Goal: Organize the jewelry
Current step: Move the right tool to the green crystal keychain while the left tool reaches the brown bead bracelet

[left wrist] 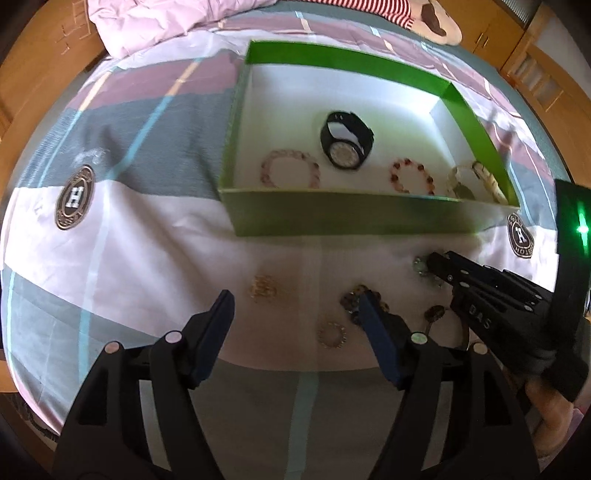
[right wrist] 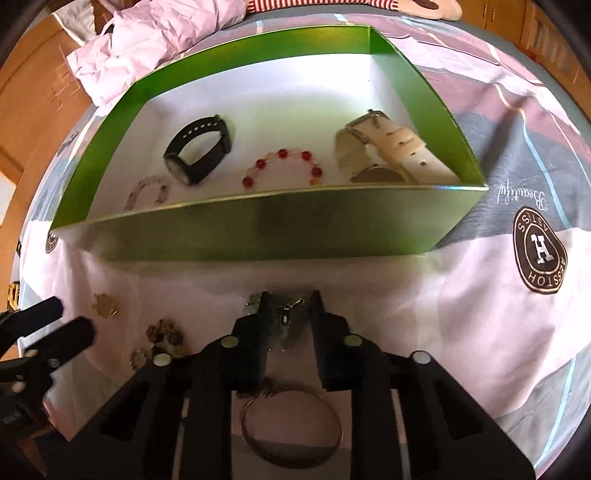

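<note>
A green box [left wrist: 369, 216] [right wrist: 258, 236] with a white floor lies on the bed. It holds a black watch [left wrist: 347, 142] [right wrist: 197, 147], a pink bead bracelet [left wrist: 290, 173] [right wrist: 147, 192], a red bead bracelet [left wrist: 412, 175] [right wrist: 282, 166] and a white watch [left wrist: 476, 181] [right wrist: 391, 151]. In front of it lie a gold piece [left wrist: 263, 288] [right wrist: 105, 304], a gold ring of beads [left wrist: 332, 334], a dark bead bracelet [left wrist: 352, 299] [right wrist: 164, 334], a silver bangle [right wrist: 291, 430] and a pale green-silver chain [left wrist: 421, 266] [right wrist: 284, 317]. My left gripper [left wrist: 295, 306] is open above them. My right gripper [right wrist: 290, 306] [left wrist: 430, 260] is part open astride the chain.
A crumpled pink quilt [left wrist: 166, 22] [right wrist: 155, 40] lies behind the box. The bedsheet carries round brown badges [left wrist: 75, 197] [right wrist: 539, 256]. Wooden furniture [left wrist: 33, 74] stands to the left and right of the bed.
</note>
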Demonstrator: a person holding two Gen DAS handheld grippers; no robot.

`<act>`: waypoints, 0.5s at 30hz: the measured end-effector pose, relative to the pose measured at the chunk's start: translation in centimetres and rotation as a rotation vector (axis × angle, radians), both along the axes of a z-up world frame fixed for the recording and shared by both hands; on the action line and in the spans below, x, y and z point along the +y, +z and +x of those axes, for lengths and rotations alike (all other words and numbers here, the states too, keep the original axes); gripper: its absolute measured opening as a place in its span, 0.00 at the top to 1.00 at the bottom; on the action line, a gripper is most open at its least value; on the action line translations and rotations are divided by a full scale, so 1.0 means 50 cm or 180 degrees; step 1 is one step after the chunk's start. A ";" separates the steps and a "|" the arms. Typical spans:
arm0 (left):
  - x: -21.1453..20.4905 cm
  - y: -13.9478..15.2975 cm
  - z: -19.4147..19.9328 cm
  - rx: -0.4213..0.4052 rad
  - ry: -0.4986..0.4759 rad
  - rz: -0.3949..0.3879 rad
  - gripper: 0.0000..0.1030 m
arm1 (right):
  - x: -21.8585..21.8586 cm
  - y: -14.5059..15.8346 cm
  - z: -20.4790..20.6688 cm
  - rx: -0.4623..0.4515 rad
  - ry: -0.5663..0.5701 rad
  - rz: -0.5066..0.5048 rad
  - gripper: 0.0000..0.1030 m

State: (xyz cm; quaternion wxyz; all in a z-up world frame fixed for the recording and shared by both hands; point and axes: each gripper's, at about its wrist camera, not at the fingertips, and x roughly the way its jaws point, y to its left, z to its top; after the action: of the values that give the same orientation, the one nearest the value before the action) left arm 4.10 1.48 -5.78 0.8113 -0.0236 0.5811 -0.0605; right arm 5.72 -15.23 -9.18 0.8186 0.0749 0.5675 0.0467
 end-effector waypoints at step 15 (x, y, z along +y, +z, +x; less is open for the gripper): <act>-0.054 -0.047 0.004 0.0125 -0.0166 0.0027 0.31 | -0.059 0.057 -0.045 -0.0123 -0.0188 0.0155 0.93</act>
State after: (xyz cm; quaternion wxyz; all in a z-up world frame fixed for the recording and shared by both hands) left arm 4.28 -1.21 -8.15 0.7979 -0.0062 0.5976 -0.0787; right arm 3.48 -18.18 -6.32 0.8284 0.1107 0.5479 0.0377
